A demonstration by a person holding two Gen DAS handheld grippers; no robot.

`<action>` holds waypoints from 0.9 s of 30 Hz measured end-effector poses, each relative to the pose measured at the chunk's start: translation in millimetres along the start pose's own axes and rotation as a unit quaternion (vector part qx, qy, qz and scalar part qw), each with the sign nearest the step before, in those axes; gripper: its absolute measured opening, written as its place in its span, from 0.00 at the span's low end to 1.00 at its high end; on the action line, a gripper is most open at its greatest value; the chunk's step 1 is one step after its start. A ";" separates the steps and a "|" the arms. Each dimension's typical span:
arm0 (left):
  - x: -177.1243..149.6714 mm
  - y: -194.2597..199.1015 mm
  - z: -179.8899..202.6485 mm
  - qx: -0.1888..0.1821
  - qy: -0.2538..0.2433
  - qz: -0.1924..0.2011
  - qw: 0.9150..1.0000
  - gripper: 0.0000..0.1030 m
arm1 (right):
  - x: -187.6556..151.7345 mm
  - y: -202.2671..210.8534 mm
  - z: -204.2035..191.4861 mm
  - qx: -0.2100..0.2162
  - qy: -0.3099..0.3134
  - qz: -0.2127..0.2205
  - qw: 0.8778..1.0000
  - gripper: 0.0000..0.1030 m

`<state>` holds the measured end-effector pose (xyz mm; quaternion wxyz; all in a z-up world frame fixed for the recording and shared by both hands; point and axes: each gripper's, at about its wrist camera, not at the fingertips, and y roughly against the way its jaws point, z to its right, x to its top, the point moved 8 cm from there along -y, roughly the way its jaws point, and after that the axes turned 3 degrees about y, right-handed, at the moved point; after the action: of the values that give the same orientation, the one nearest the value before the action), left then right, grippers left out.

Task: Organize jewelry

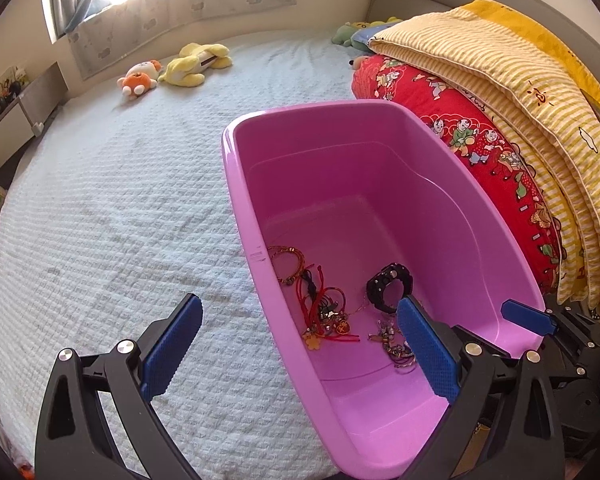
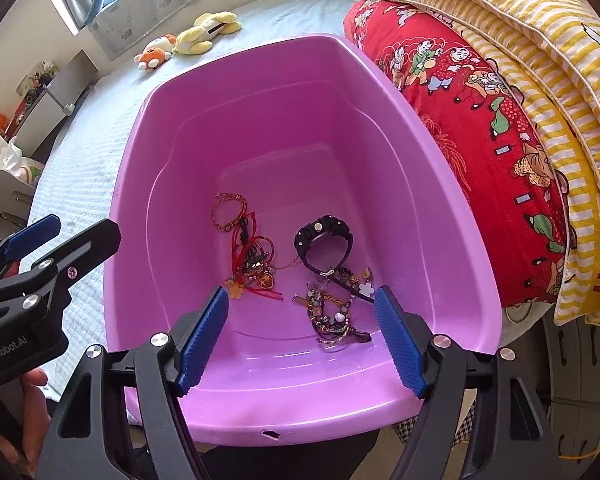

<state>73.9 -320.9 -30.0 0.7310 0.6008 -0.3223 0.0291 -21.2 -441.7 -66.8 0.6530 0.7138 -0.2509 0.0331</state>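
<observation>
Tub: pink tub [image 2: 440, 184] on bed.
Watch: black watch [image 2: 324, 240], 1 o'clock of bead bracelets [image 2: 334, 320].
Left gripper [image 1: 300, 344]: wide open, holds nothing.
Right gripper [image 2: 300, 336]: wide open, empty, above the tub.

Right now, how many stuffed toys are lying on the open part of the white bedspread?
2: an orange-and-white plush toy and a yellow plush toy beside it, near the window end. More soft toys seem tucked behind the folded quilts, partly hidden.
</observation>
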 end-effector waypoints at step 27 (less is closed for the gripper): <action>-1.9 14.3 -2.0 0.000 -0.001 0.004 1.000 0.93 | -3.7 9.3 -13.3 0.003 0.011 -0.002 1.000 0.70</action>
<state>67.1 -314.5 -18.7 0.7305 0.5997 -0.3253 0.0310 -24.4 -428.1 -57.8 0.6538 0.7158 -0.2420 0.0401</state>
